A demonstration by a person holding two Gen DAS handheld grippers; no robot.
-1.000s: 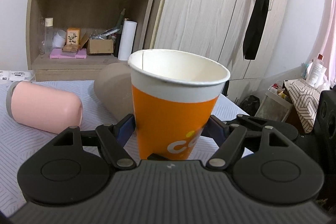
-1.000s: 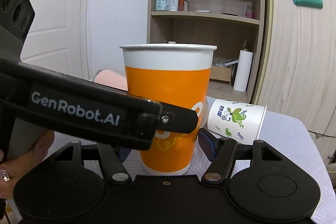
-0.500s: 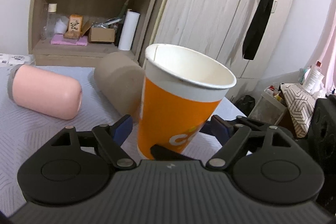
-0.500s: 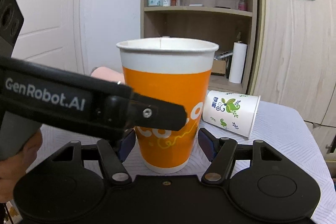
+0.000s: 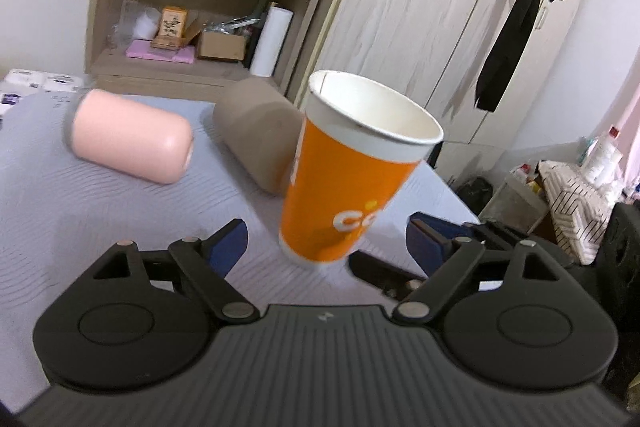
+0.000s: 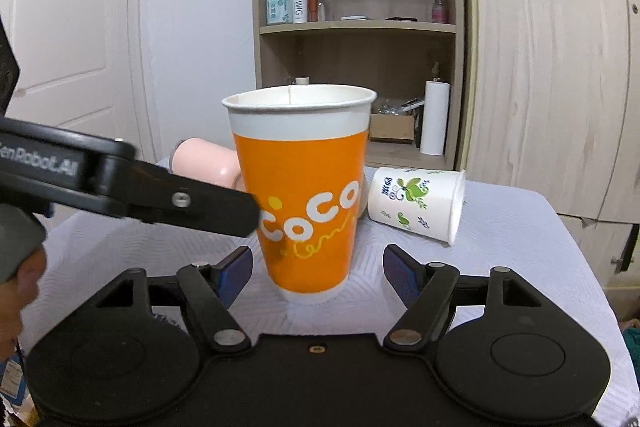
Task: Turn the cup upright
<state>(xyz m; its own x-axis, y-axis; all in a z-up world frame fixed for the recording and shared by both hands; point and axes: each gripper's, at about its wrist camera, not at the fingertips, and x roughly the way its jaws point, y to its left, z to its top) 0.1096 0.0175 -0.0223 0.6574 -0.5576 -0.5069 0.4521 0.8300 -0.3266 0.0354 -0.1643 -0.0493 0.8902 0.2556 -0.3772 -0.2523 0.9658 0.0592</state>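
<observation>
An orange paper cup (image 5: pixel 344 183) (image 6: pixel 304 195) stands upright, mouth up, on the grey tablecloth. My left gripper (image 5: pixel 326 237) is open, its blue pads apart on either side of the cup's base without touching it. My right gripper (image 6: pixel 318 265) is also open, with the cup standing between its pads. The left gripper's black finger (image 6: pixel 168 195) crosses the right wrist view just left of the cup.
A pink cup (image 5: pixel 128 143) and a brown cup (image 5: pixel 260 131) lie on their sides behind the orange cup. A white floral paper cup (image 6: pixel 416 203) lies on its side to the right. A shelf unit (image 6: pixel 356 27) and wardrobe stand beyond the table (image 6: pixel 520 227).
Both grippers have opened and let go of the orange cup. The left gripper has backed away and risen, so the cup now looks smaller and farther off.
</observation>
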